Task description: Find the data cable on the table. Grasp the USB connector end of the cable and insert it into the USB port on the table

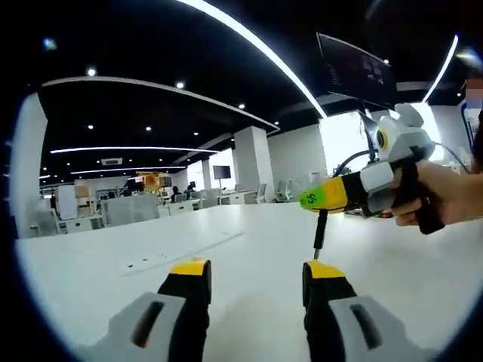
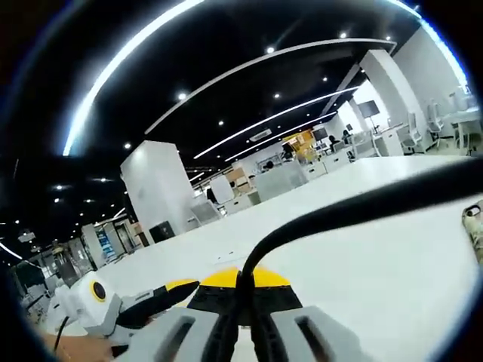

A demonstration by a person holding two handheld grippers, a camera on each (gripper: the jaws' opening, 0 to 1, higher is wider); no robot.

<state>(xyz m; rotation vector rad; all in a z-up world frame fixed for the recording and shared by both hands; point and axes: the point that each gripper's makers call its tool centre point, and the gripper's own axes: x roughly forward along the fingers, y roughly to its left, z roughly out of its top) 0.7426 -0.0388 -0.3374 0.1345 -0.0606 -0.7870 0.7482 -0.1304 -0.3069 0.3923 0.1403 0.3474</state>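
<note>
My right gripper [image 2: 238,280] is shut on a black data cable [image 2: 339,217], which arcs up and off to the right over the white table [image 2: 362,271]. In the left gripper view that right gripper [image 1: 321,199] comes in from the right, held by a hand [image 1: 449,192], and a short black end of the cable [image 1: 320,237] hangs straight down from its yellow tips, just above my left gripper's right jaw. My left gripper [image 1: 255,271] stands open over the table [image 1: 249,226] with nothing between its jaws. It also appears low on the left as the left gripper [image 2: 177,290].
A long white socket strip [image 1: 181,253] lies flat on the table, ahead and left of my left gripper. A small greyish object [image 2: 475,226] sits at the right edge of the right gripper view. Desks, chairs, pillars and a hanging monitor [image 1: 356,72] fill the office behind.
</note>
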